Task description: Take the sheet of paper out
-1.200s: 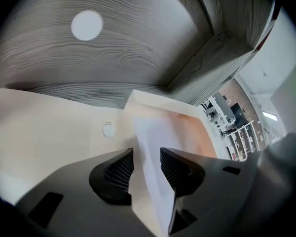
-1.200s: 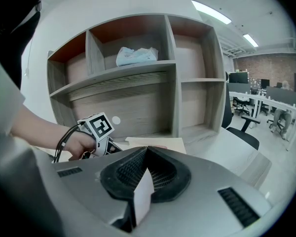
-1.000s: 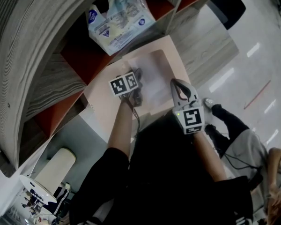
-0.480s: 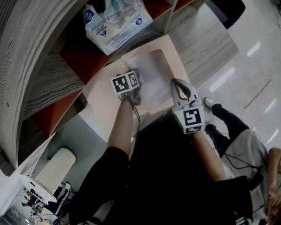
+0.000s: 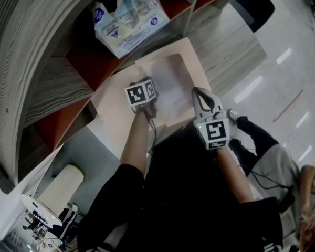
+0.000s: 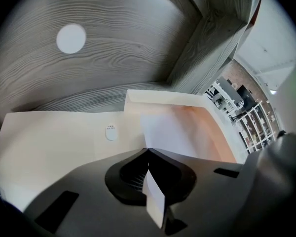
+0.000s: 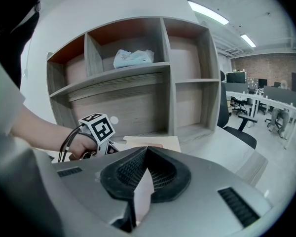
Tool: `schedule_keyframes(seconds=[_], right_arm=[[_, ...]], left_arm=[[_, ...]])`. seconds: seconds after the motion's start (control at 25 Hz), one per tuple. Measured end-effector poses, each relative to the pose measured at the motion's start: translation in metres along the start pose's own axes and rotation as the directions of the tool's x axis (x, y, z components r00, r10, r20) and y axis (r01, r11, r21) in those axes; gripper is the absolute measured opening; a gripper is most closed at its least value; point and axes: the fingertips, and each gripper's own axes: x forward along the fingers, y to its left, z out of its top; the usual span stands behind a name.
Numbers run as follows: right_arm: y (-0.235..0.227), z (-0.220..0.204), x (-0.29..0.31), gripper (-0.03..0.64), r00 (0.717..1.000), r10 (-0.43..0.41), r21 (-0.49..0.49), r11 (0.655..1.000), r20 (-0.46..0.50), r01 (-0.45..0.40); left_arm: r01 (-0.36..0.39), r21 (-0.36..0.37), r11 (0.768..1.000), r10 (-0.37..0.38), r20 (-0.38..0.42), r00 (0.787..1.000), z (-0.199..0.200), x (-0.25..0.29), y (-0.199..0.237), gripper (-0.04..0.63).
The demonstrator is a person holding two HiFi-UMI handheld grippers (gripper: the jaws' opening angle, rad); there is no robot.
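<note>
We see the left gripper (image 6: 149,151) just closed on the edge of the sheet of paper (image 6: 172,131). The right gripper (image 7: 145,148) is clamped on a thin pale strip, probably the sleeve (image 7: 144,191).

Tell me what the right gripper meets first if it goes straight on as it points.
Right gripper is shut on the folder edge; straight on, it'd likely run into more folder on the desk, before the shelf. Depth unclear.

The sheet of paper (image 5: 170,88) lies on a folder (image 5: 113,101) on the desk (image 5: 231,51), on the near side of the shelf unit (image 5: 37,88). A packet (image 5: 127,22) lies in a higher shelf compartment, farther off.
</note>
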Motion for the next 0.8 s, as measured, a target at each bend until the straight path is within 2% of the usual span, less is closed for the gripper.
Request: schedule_keyframes(seconds=[0.44, 0.8], right_arm=[[0.013, 0.001, -0.004, 0.017, 0.999, 0.036, -0.026, 0.999, 0.005, -0.036], [0.032, 0.003, -0.004, 0.017, 0.996, 0.091, -0.061, 0.994, 0.004, -0.091]], left_arm=[[0.005, -0.029, 1.000, -0.004, 0.050, 0.999, -0.003, -0.018, 0.007, 0.043], [-0.022, -0.063, 0.998, 0.028, 0.091, 0.995, -0.011, -0.042, 0.026, 0.043]])
